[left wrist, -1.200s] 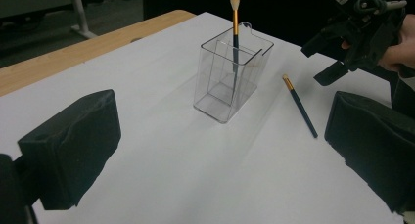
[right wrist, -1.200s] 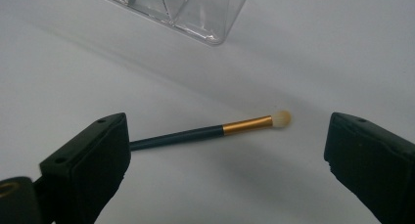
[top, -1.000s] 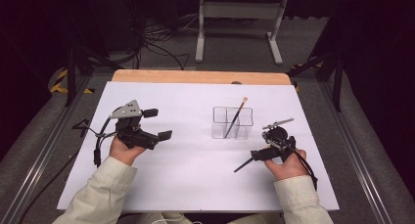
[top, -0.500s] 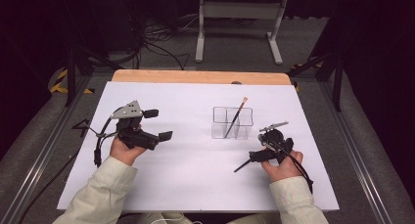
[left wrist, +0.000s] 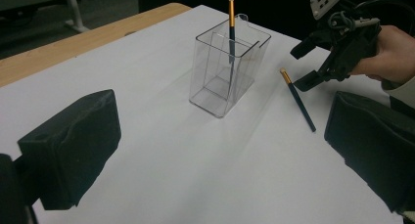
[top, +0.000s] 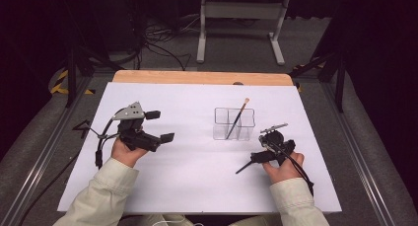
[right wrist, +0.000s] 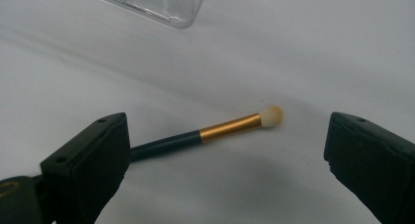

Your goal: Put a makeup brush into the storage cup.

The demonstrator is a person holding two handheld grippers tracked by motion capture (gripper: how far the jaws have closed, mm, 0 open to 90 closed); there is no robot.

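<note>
On white paper [top: 197, 186] over the wooden table [top: 197, 77], both grippers gape empty.

We note the loose brush [right wrist: 205, 134] passes behind the right gripper [right wrist: 222, 160]'s near jaw in the right gripper view, its handle end hidden. The clear box [right wrist: 147, 4] is cut off by that view's top edge. In the high view, the brush's [top: 244, 167] bristle end sits under the gripper.
</note>
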